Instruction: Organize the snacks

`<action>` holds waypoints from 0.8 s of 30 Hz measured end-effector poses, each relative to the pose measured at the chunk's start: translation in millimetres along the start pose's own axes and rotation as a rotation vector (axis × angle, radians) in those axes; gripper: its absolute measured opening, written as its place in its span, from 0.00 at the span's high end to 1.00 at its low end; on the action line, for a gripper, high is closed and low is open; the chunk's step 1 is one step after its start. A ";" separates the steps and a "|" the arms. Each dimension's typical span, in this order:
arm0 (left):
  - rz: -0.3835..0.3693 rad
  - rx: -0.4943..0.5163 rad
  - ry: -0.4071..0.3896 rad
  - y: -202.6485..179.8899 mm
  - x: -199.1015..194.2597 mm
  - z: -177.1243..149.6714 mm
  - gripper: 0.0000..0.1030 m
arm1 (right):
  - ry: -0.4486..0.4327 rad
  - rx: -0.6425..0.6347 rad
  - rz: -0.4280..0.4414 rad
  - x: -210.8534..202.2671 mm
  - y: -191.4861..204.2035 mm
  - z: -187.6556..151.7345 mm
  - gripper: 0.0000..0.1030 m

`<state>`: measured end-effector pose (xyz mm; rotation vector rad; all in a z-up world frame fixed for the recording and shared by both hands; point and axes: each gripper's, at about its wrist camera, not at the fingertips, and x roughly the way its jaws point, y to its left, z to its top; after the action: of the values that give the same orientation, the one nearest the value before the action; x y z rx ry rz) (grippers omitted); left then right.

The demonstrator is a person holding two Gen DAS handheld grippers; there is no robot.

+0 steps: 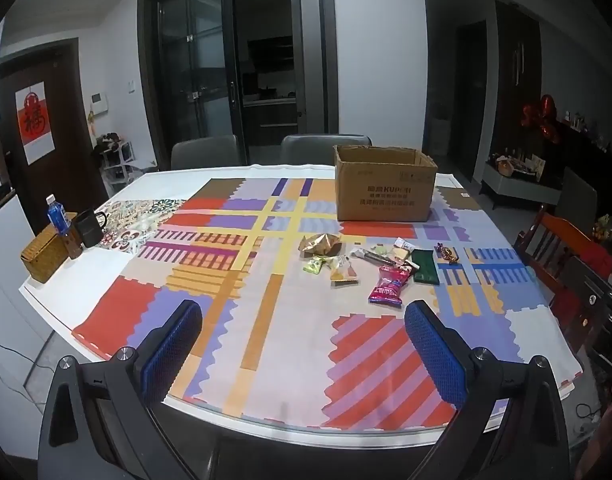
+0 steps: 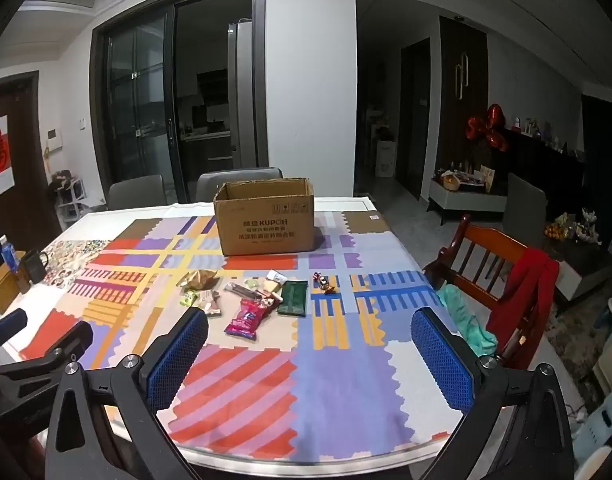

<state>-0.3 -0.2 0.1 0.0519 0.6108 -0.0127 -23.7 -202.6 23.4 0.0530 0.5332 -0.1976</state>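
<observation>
Both grippers hung above the near edge of the table [image 1: 118, 304], each tilted down with nothing between its fingers. The left gripper [image 1: 304, 350] was spread wide, and so was the right gripper [image 2: 310, 356]. The snacks [image 1: 370, 266] lay loose in a cluster on the patterned cloth, well beyond the fingertips, a pink packet [image 1: 388, 285] nearest and a green one [image 1: 424, 266] just beside it. The open box [image 1: 384, 184] stood behind them, near the far edge.

Box [image 2: 266, 220] at table [image 2: 346, 380] far side; snacks [image 2: 250, 296] scattered before it.
</observation>
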 end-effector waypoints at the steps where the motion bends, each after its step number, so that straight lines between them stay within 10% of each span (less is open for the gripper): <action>1: -0.004 -0.003 -0.001 0.1 -0.1 0.0 0.00 | -0.002 0.000 0.000 -0.5 -0.1 0.3 0.00; 24: 0.012 0.005 -0.055 3.0 -16.4 5.7 0.00 | -0.049 0.001 0.010 -13.8 -1.5 -0.3 0.00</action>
<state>-10.4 2.5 14.3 0.0604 0.5558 -0.0040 -35.7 -201.7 30.1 0.0519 0.4839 -0.1886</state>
